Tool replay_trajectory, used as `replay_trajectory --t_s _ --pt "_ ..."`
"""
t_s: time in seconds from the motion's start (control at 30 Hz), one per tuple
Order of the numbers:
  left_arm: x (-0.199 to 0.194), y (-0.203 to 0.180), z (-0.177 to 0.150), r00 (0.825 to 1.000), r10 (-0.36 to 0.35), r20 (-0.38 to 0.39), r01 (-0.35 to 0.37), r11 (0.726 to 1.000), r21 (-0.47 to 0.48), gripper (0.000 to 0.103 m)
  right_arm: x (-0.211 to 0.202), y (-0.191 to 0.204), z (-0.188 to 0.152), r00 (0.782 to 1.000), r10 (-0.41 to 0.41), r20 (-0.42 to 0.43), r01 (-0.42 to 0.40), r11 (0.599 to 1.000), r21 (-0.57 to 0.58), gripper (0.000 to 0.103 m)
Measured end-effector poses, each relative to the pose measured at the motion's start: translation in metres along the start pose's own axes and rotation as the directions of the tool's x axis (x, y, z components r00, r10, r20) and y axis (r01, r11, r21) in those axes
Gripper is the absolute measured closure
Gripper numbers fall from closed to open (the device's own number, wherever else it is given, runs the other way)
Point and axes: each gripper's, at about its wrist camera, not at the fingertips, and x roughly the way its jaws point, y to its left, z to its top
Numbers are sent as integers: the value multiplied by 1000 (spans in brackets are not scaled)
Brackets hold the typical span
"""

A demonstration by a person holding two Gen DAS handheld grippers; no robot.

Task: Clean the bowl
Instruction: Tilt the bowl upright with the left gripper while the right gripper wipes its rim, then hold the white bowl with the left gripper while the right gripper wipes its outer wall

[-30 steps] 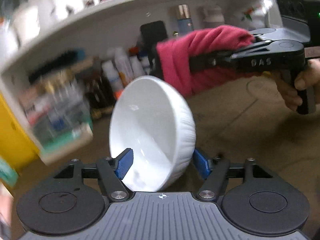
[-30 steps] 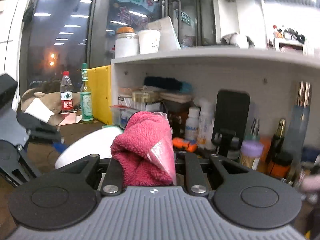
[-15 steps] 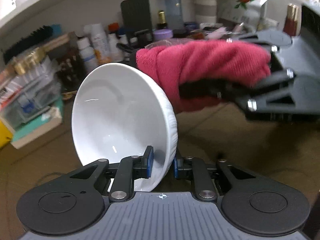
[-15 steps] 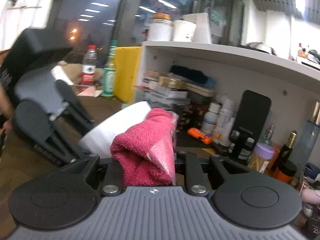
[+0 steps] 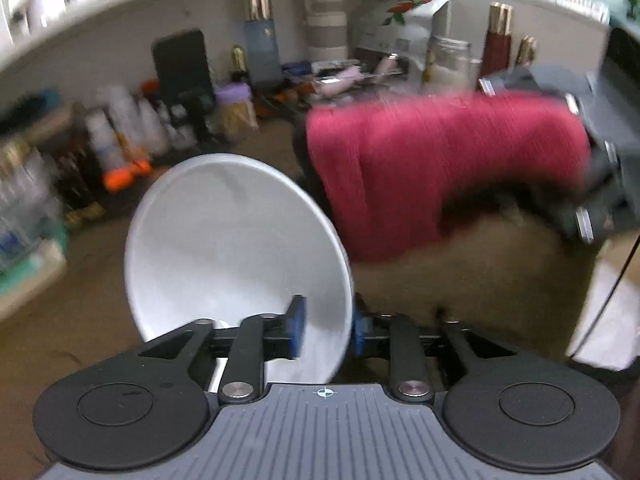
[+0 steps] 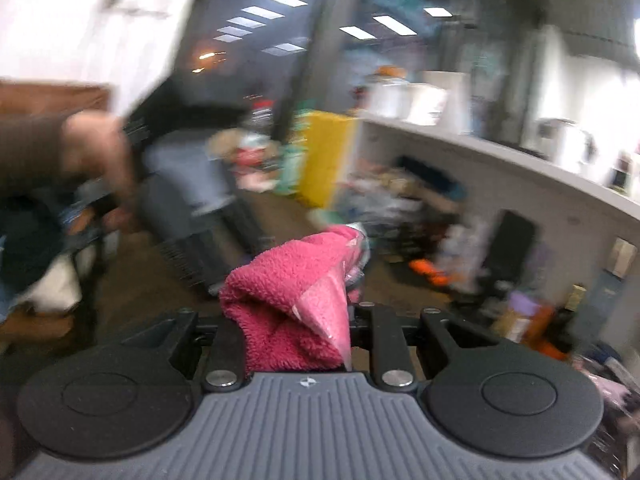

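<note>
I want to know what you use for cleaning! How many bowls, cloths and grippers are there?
White bowl: 1
Pink cloth: 1
Grippers: 2, left gripper and right gripper
Total: 4

A brown surface (image 5: 460, 280) extends to a white shelf unit (image 6: 500, 160) whose lower compartment is crowded with bottles, jars and small containers, most of them blurred; a flat black panel (image 5: 182, 64) stands upright against the unit's grey back wall, and a tall bottle with a gold cap (image 5: 260, 40) stands just beside it. A yellow panel (image 6: 326, 156) adjoins the near end of the shelf unit; white containers (image 6: 404, 98) rest on its top board; rows of rectangular ceiling lights (image 6: 280, 0) show above, next to a white wall section (image 6: 80, 20) at upper left.
</note>
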Motion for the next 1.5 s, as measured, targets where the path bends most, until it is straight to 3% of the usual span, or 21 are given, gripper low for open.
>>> replay_trajectory --t_s 0.03,0.07,0.1,0.27,0.33,0.4,0.5,0.63,0.73,0.8,0.97,1.07,1.17,1.33,1.47,1.5 --pt "0 -1 -1 999 40 7 -40 999 33 38 6 -6 1 1000 -27 8 27 999 23 80" --pt "1 -1 -3 997 79 16 -80 995 66 17 10 -10 1 999 -43 10 43 998 36 80" --pt "1 -2 -4 993 117 25 -119 988 98 14 19 -14 0 998 -61 5 61 997 56 80" --pt "16 -6 -15 992 127 28 -130 977 169 13 65 -10 -13 997 -76 -33 78 994 81 80" --pt "22 -8 -16 994 106 6 -106 982 158 28 68 -1 -13 997 -70 -40 72 996 44 79" --pt "26 -1 -16 996 88 -14 -87 991 97 81 65 2 -12 998 -46 -38 47 998 35 79" --pt "26 10 -16 998 55 -27 -53 998 43 82 54 8 -12 999 3 -32 -2 1000 17 79" --pt "25 27 -11 999 -10 -48 10 1000 4 82 28 28 -10 987 162 -19 -163 984 -66 80" --pt "25 30 -10 998 -47 -42 47 999 -6 82 14 38 -4 979 205 -11 -205 975 -81 80" --pt "22 30 -9 997 -72 -31 71 997 -20 85 14 35 -1 990 144 -6 -144 986 -81 80" --pt "9 13 5 992 -123 25 123 992 5 87 29 -11 2 999 -44 16 43 995 85 80" --pt "7 15 21 996 -75 57 74 997 24 84 41 -32 -3 995 -104 5 102 983 150 80" --pt "10 17 36 998 43 41 -45 996 71 78 55 -49 -10 990 -144 -12 143 969 200 80" --pt "7 7 35 981 192 15 -193 978 82 67 60 -51 -15 987 -156 -24 158 970 185 80" --pt "6 15 22 982 187 14 -187 982 9 58 70 -40 -4 987 -152 -41 155 984 89 80" --pt "6 18 19 982 188 11 -188 982 -6 50 72 -37 0 987 -151 -47 154 986 60 80"
